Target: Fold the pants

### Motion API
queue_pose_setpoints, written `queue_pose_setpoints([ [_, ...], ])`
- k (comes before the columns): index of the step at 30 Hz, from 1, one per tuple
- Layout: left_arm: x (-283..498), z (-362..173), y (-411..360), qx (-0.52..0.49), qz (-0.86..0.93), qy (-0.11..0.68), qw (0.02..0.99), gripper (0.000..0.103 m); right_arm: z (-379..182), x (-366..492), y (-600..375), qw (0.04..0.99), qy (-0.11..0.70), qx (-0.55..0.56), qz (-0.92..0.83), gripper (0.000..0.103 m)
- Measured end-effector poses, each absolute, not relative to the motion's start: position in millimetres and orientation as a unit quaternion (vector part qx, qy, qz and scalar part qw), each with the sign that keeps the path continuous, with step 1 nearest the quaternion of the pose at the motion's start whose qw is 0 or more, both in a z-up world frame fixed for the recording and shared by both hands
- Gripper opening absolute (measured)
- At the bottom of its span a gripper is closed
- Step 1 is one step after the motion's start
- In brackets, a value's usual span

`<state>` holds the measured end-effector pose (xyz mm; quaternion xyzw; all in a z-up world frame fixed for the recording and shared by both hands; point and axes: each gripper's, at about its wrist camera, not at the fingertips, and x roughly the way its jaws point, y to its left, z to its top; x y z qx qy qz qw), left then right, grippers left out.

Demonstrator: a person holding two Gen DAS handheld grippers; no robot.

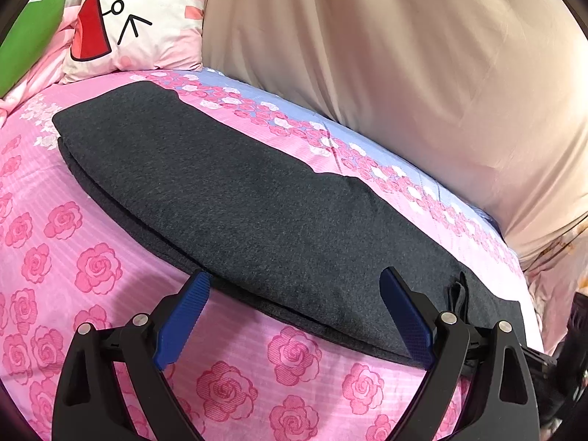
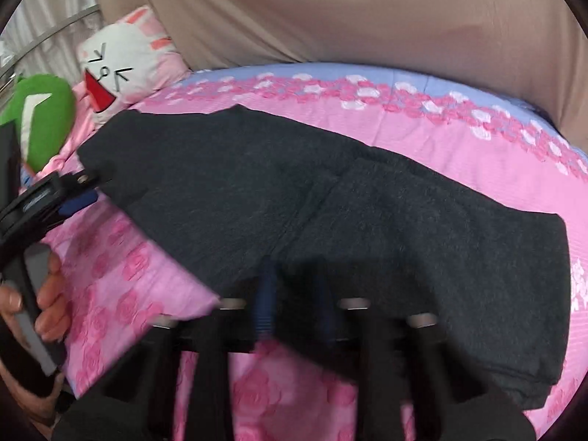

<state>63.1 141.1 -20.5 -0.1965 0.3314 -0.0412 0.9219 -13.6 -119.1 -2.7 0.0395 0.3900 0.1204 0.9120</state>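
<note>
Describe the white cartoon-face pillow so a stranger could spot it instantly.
Start at the pink rose-print bedspread and follow it to the end beyond the dark grey pants. There the white pillow leans beside a green plush. Only it has a drawn face with a red open mouth.

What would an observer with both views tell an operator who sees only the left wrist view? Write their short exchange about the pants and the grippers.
Operator: I see my left gripper open over the pants. Where is the right one?
Observer: The right gripper is at the near edge of the pants, pads close together. Blur hides whether it pinches cloth.
Operator: How does the far right end of the pants lie?
Observer: It lies flat on the bedspread, with a straight end.
Operator: What holds my gripper?
Observer: A bare hand wraps around its handle.
</note>
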Motion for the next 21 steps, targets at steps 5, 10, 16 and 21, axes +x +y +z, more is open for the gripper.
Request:
queue_pose_setpoints([
  [5, 66, -21, 137, -0.191, -0.054, 0.337, 0.92, 0.092, 24, -29, -110, 0.915, 0.365, 0.044, 0.167, 0.011],
  [10, 66, -22, 138, -0.195, -0.054, 0.337, 0.92, 0.092, -11, -27, -100, 0.901, 0.407, -0.004, 0.148, 0.028],
  [16, 66, -23, 137, -0.195, -0.055, 0.339, 0.919, 0.092, -18, -24, -99, 0.899, 0.414, -0.011, 0.145, 0.037],
  [21, 66, -23, 137, -0.198, -0.054, 0.337, 0.919, 0.092, -18, -21, -119, 0.89, 0.413, 0.076, 0.177, 0.04],
])
